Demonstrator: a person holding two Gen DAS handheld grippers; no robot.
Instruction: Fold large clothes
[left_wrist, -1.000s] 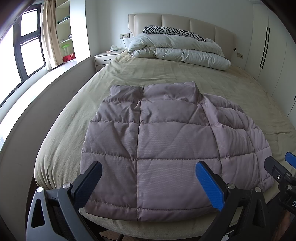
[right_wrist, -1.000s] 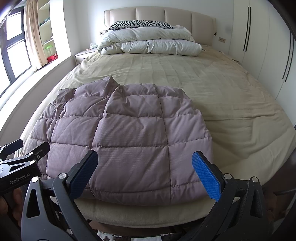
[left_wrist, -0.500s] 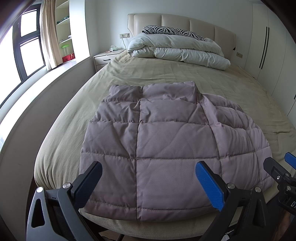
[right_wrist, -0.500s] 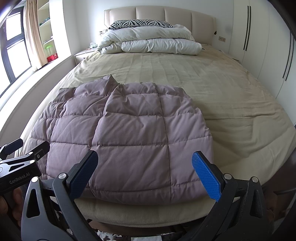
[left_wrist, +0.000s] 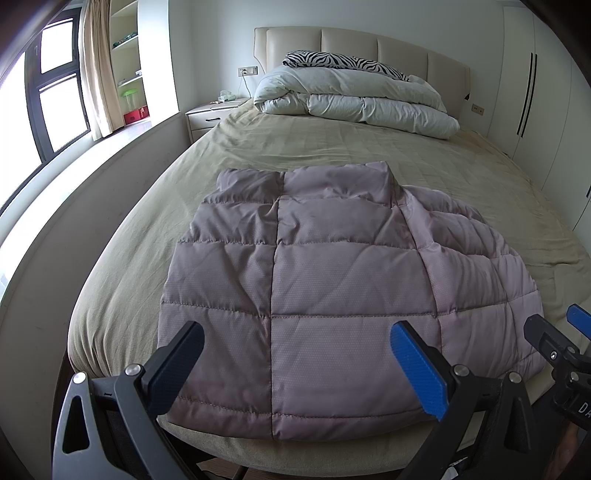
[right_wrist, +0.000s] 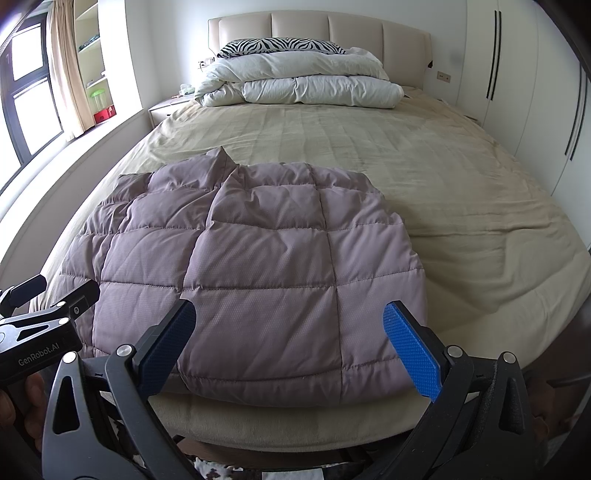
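Two hand-held grippers, left (left_wrist: 295, 354) & right (right_wrist: 288, 332), hover released, nothing gripped, over the near hem of the mauve quilted puffer jacket (left_wrist: 332, 280), lying at the foot edge of the beige-sheeted bed (left_wrist: 332, 147). Next, prob.: pinch both hem corners, lift evenly, fold twd collar w/o dragging.

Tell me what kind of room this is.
A bedroom, almost certainly: a wide bed with a padded headboard, a folded duvet at its head, and a nightstand beside it.
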